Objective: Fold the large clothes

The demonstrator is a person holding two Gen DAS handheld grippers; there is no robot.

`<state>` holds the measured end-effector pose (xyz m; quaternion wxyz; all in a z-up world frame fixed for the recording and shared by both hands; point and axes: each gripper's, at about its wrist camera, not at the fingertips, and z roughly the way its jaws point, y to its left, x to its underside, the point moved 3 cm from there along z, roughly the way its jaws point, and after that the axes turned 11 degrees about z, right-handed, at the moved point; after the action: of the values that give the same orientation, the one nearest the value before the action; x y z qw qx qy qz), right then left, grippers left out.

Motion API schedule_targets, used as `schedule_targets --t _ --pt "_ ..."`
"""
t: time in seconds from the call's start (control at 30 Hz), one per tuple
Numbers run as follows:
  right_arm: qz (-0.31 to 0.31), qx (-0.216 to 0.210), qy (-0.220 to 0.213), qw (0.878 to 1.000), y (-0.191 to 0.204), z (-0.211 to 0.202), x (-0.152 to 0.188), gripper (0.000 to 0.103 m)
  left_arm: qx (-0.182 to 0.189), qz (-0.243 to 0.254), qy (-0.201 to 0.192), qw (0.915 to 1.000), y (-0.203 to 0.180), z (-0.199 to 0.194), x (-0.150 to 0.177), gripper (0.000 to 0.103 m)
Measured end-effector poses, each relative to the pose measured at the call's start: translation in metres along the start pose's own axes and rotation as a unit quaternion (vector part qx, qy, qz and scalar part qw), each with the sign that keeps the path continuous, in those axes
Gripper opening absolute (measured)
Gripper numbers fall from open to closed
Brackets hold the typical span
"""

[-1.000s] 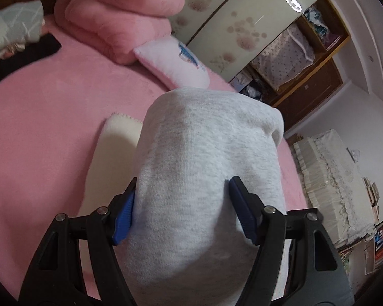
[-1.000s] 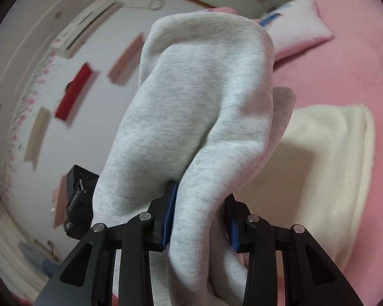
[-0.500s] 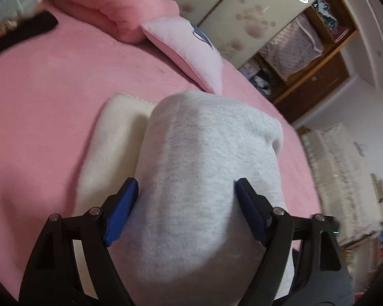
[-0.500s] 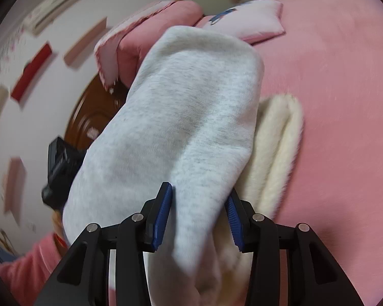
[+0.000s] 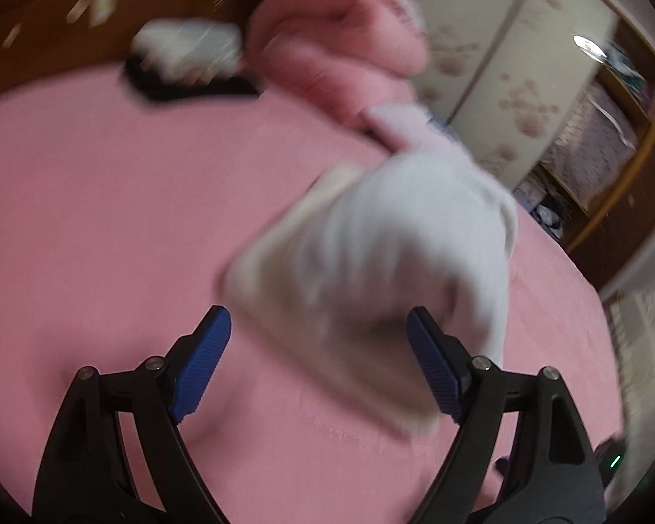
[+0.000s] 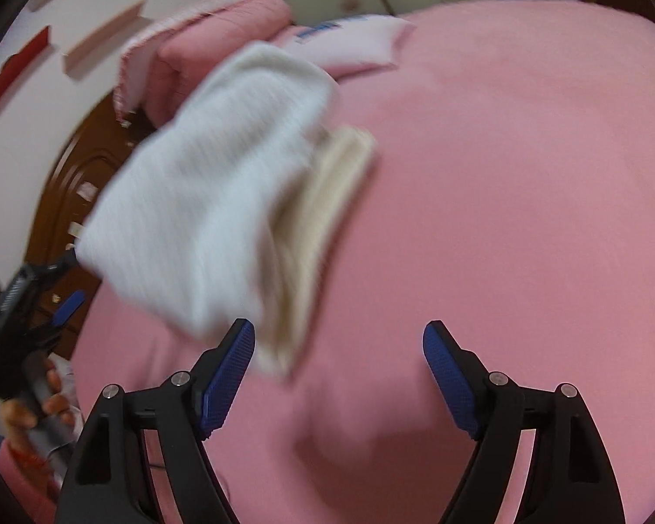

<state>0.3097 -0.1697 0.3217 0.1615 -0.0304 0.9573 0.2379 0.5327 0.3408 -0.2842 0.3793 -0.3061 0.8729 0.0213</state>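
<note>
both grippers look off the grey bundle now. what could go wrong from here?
1. The grey garment lies askew over the cream garment; the stack may slump or unfold.
2. Both views are motion-blurred, so whether the bundle has settled on the pink bedspread cannot be told.
3. The left gripper and right gripper, jaws opening with nothing clamped, sit close; a fingertip could snag the folded edge.

A bed covered in pink is seen, backed by a dark wooden headboard. Folded pink bedding and a pillow are piled at its head. Flower-patterned wardrobe doors are lit by a reflected lamp.
</note>
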Motion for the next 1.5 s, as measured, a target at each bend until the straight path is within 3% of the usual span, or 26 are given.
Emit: schedule_targets --t 0.13,0.2,0.27,0.43,0.57,0.77,0.83,0.9,1.0,1.1,1.17,1.5 --pt "0.043 0.019 0.034 0.998 -0.052 -0.039 0.077 0.084 -0.005 -0.073 0.05 0.9961 0.018 -0.031 0.07 0.081" --pt "0.057 0.037 0.045 0.997 -0.08 -0.064 0.116 0.091 0.0 -0.08 0.063 0.9948 0.018 -0.055 0.106 0.081" --pt "0.057 0.053 0.059 0.995 -0.107 -0.09 0.146 0.1 -0.009 -0.057 0.074 0.9956 0.008 -0.08 0.135 0.081" --pt "0.053 0.082 0.091 0.991 -0.171 -0.18 0.22 0.1 -0.024 0.047 0.109 0.9926 -0.046 -0.148 0.201 0.081" --pt "0.03 0.12 0.09 0.988 -0.208 -0.256 0.259 0.1 -0.046 0.135 0.141 0.9797 -0.099 -0.209 0.264 0.081" --pt "0.043 0.171 0.094 0.98 -0.263 -0.368 0.309 0.102 0.017 0.155 0.196 0.9682 -0.181 -0.295 0.354 0.081" --pt "0.068 0.185 0.102 0.975 -0.279 -0.399 0.323 0.102 0.038 0.166 0.218 0.961 -0.213 -0.319 0.382 0.081" --pt "0.088 0.194 0.098 0.972 -0.29 -0.431 0.332 0.102 0.071 0.18 0.252 0.9482 -0.249 -0.342 0.408 0.081" --pt "0.127 0.19 0.088 0.969 -0.293 -0.468 0.34 0.102 0.067 0.218 0.272 0.9349 -0.289 -0.364 0.425 0.081" --pt "0.125 0.204 0.083 0.967 -0.286 -0.494 0.341 0.102 0.063 0.226 0.283 0.93 -0.315 -0.382 0.426 0.081" --pt "0.118 0.204 0.077 0.969 -0.278 -0.512 0.343 0.102 0.082 0.228 0.28 0.9292 -0.328 -0.39 0.413 0.081" --pt "0.116 0.212 0.005 0.97 -0.248 -0.577 0.336 0.103 0.078 0.273 0.232 0.9303 -0.352 -0.445 0.38 0.081"
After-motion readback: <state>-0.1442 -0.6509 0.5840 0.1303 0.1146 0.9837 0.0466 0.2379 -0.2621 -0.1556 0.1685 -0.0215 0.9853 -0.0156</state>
